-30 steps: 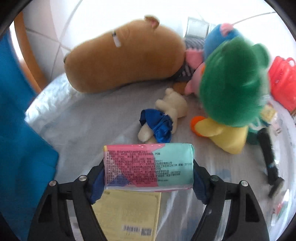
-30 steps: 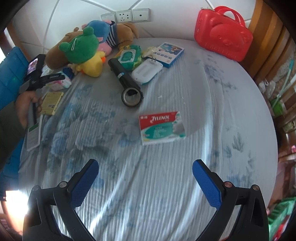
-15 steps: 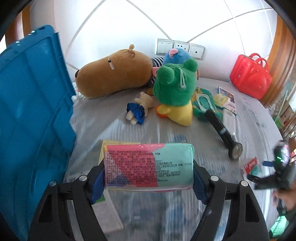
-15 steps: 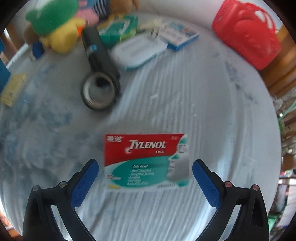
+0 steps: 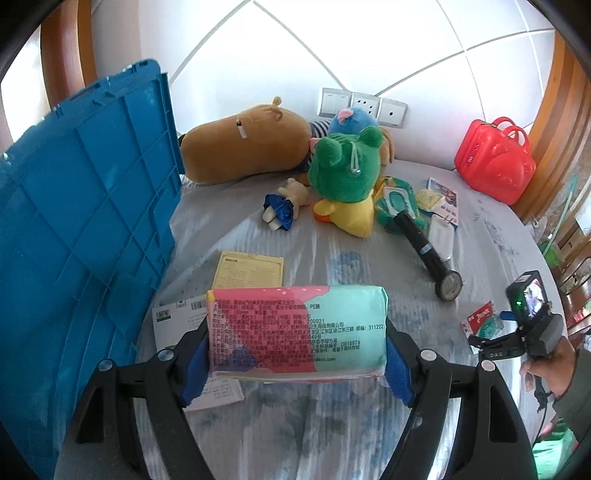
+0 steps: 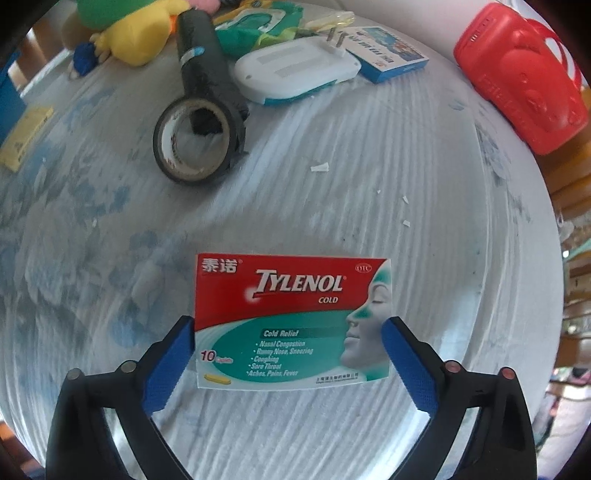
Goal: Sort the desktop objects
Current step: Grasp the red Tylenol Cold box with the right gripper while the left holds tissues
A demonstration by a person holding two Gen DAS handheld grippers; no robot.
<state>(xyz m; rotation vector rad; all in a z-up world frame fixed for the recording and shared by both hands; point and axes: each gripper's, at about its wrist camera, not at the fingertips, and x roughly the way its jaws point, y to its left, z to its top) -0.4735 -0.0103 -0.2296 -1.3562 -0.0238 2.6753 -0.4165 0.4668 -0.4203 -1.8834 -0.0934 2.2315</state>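
Note:
My left gripper (image 5: 295,343) is shut on a pink and mint tissue pack (image 5: 297,330) and holds it above the table, beside the blue crate (image 5: 85,229). My right gripper (image 6: 288,347) has its blue pads (image 6: 171,363) against both short sides of the red and green Tylenol box (image 6: 291,319), which lies on the tablecloth. The right gripper and that box also show in the left wrist view (image 5: 484,323).
Plush toys (image 5: 343,173), a small doll (image 5: 282,208), a black torch (image 6: 199,92), wet wipes (image 6: 255,26), a white case (image 6: 295,70), a blue box (image 6: 386,55) and a red toy case (image 6: 517,77) lie at the back. Yellow and white cartons (image 5: 249,271) lie under the left gripper.
My left gripper has risen and drawn back with the tissue pack, bringing the blue crate into view. My right gripper has moved down to the Tylenol box and closed in on its sides.

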